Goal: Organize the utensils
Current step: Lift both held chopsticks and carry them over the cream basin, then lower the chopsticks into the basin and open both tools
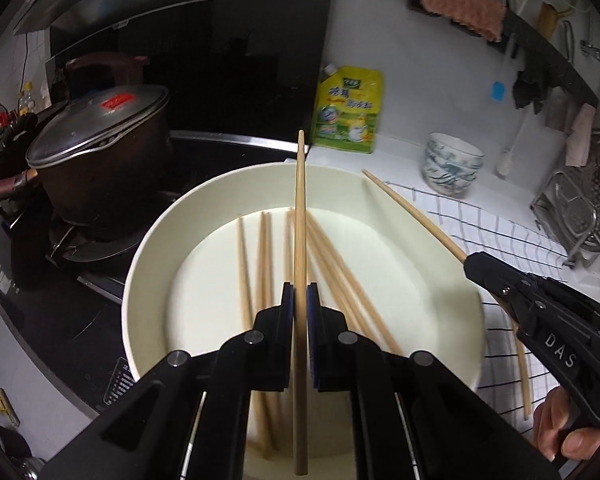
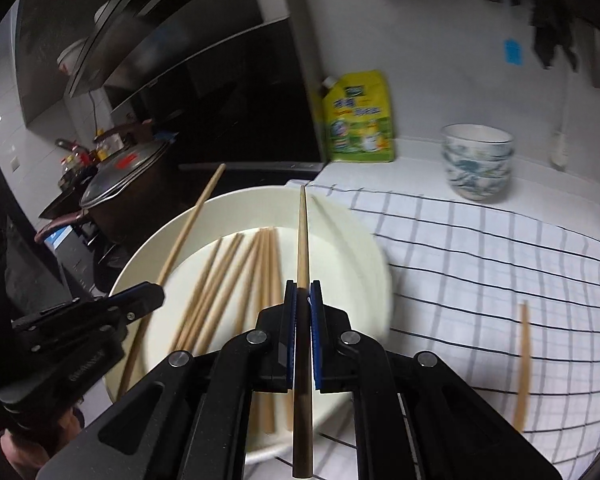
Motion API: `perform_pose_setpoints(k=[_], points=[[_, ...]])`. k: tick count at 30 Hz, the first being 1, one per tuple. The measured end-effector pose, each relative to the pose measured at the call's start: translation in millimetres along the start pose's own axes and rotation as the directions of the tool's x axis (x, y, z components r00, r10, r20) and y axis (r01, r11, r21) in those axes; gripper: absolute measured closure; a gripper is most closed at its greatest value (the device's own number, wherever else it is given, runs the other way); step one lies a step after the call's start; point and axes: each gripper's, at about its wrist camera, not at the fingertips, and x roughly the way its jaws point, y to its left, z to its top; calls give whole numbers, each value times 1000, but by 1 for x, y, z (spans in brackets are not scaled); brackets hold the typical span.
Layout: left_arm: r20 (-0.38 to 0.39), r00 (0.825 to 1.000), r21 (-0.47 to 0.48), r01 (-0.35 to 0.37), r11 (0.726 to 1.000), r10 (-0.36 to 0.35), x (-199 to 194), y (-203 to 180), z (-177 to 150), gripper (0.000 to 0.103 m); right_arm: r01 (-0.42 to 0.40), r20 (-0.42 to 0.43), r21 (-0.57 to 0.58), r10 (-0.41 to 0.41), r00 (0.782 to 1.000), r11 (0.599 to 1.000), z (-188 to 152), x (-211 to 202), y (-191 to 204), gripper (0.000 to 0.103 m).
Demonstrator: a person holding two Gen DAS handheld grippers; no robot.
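Each hand-held gripper is pinching one chopstick: the left hand-held gripper (image 1: 300, 300) grips a chopstick (image 1: 300, 216) at frame centre; the right hand-held gripper (image 2: 303, 300) grips a second chopstick (image 2: 302, 240). Both hang above the white dish (image 1: 440, 240), where loose chopsticks (image 1: 260, 264) lie. Judgement: keep both sticks parallel, tips aligned, clear of the rim, and join them with the stray chopstick (image 2: 523, 360) on the checked cloth (image 2: 480, 260) at lower right.
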Motion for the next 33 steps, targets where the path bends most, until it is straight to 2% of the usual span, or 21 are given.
perform_pose_setpoints(k=[4, 9, 11, 12, 14, 24, 28, 33], points=[[-40, 999, -29, 3, 1000, -4, 18, 12, -1, 95, -7, -45, -26, 6, 999, 1000, 3, 27, 18, 97], [-38, 999, -65, -1, 998, -1, 21, 24, -5, 93, -22, -66, -3, 21, 998, 1000, -1, 37, 23, 96], [-26, 1000, -84, -5, 996, 3, 18, 29, -5, 79, -13, -58, 2, 13, 998, 1000, -1, 34, 22, 89], [-19, 1000, -89, -7, 996, 6, 16, 31, -5, 67, -5, -52, 2, 6, 999, 1000, -1, 32, 21, 88], [-2, 1000, -94, -9, 996, 8, 12, 32, -4, 55, 2, -48, 4, -2, 999, 1000, -1, 30, 19, 87], [11, 1000, -70, -4, 998, 5, -1, 22, -7, 48, 9, -23, 13, -8, 1000, 1000, -5, 7, 14, 84], [20, 1000, -42, -4, 999, 5, -9, 12, -12, 38, 19, -9, 20, -19, 1000, 1000, -10, -5, 8, 84], [30, 1000, -25, 0, 1000, 1, -19, 0, -18, 36, 57, 17, 38, -57, 998, 998, -20, -27, -10, 84]])
